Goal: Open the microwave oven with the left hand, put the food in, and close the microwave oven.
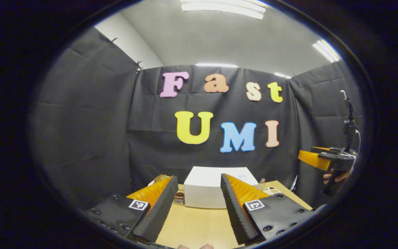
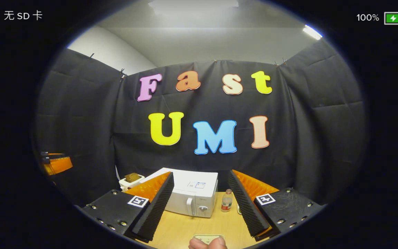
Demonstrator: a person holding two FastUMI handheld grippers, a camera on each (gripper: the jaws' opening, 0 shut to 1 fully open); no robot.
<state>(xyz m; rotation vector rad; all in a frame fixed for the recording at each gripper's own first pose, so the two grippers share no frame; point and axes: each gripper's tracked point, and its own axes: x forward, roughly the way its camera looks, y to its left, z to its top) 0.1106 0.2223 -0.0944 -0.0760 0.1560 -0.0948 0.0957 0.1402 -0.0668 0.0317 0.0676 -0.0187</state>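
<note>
With the microwave (image 2: 192, 196) shut at the back of the table (image 2: 185, 228), the food (image 2: 132, 177) left of it and both grippers (image 1: 196, 204) (image 2: 199, 204) held wide and empty, the bottle (image 2: 226, 200) just beside the door could be knocked.

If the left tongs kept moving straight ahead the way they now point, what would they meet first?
Probably the white microwave oven, which sits between the open left tongs across bare table; depth is hard to judge.
</note>
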